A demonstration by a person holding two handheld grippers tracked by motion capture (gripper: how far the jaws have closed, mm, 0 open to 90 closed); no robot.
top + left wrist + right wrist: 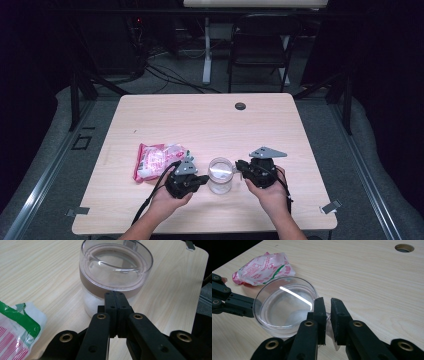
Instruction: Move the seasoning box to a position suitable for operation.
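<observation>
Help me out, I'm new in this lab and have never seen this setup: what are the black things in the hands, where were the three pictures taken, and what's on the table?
A person sits at a wooden table holding a hand-operated two-jaw tool in each hand: the left tool and the right tool. The high view looks down from above the person's side. The other two come from cameras riding on each tool, looking along its black jaws. On the table stand a clear jar with a lid and a brown band, holding something white, and a red-and-white plastic packet to its left. The left tool's jaws are shut, tips at the jar's band. The right tool's jaws pinch a clear tab at the lid's rim.
</observation>
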